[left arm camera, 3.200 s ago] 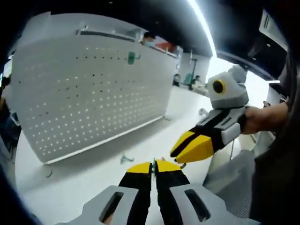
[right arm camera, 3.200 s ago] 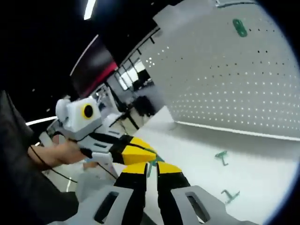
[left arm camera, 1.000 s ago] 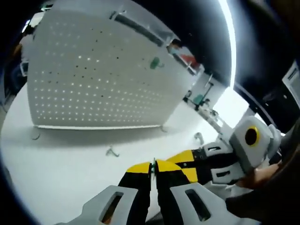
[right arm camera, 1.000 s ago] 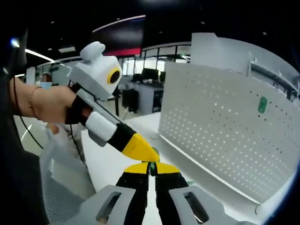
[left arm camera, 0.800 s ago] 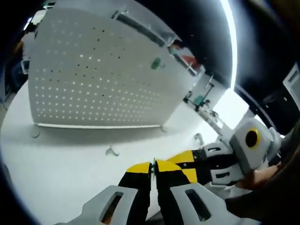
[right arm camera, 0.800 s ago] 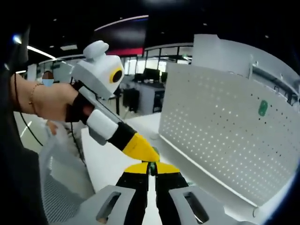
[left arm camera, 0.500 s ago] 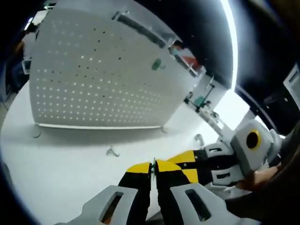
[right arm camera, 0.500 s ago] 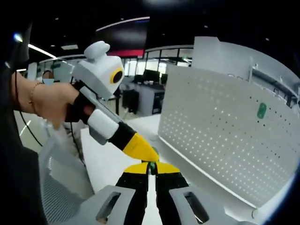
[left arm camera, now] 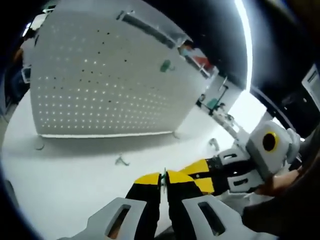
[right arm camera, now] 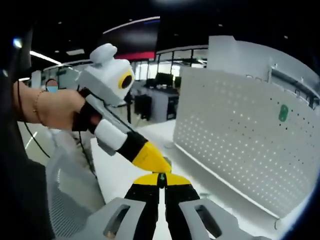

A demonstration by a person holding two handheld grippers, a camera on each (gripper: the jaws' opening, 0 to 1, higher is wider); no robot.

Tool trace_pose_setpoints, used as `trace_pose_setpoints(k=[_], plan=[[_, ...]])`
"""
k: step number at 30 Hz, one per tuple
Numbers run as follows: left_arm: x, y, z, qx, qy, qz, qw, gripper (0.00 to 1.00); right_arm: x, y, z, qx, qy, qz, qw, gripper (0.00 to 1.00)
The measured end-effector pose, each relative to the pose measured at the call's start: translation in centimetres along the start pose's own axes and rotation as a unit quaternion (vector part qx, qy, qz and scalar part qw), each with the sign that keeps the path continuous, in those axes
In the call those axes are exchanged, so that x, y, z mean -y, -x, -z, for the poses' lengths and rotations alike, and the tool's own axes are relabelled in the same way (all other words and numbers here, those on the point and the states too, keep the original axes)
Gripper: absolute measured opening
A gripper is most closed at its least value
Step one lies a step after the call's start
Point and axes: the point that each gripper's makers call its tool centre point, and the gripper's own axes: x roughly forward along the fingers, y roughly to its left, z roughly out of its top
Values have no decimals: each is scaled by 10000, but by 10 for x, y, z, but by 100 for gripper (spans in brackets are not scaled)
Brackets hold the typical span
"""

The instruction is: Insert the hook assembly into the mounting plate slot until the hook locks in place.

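White dotted pegboard, seemingly green hook

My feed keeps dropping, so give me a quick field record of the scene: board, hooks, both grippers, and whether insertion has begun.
board: white pegboard standing upright on the white table
hook on board: one green hook hung high on it, also seen at
loose hooks: two metal hooks lying on the table in front of the board
left gripper: jaws shut on a small green part, held off the board
right gripper: jaws shut on a small green part beside the left gripper's tip
insertion: not begun
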Motion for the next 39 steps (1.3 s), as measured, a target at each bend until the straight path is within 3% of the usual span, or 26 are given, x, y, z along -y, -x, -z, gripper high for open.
trace_pose_setpoints(k=[9, 15, 19, 21, 25, 27, 39], plan=[[4, 1, -5, 293, -415, 23, 9987, 9, 3, 1, 3, 14, -387, 12, 9992, 0], [-6, 3, -13, 561, -449, -257, 9971, 44, 7, 2, 6, 17, -582, 83, 9983, 0], [-8, 6, -12, 558, -512, -219, 9969, 42, 11, 4, 6, 26, -629, 145, 9979, 0], [-8, 8, -12, 585, -534, -217, 9966, 47, 13, 4, 6, 39, -663, 176, 9976, 0], [2, 13, -22, 979, -351, 48, 9946, 62, 19, 5, 4, 85, -727, 253, 9970, 0], [5, 16, -23, 1054, -462, 71, 9933, 65, 21, 6, 3, 98, -746, 274, 9968, 0], [17, 16, -22, 1087, -915, 156, 9897, 87, 36, 9, 1, 153, -845, 477, 9952, 0]])
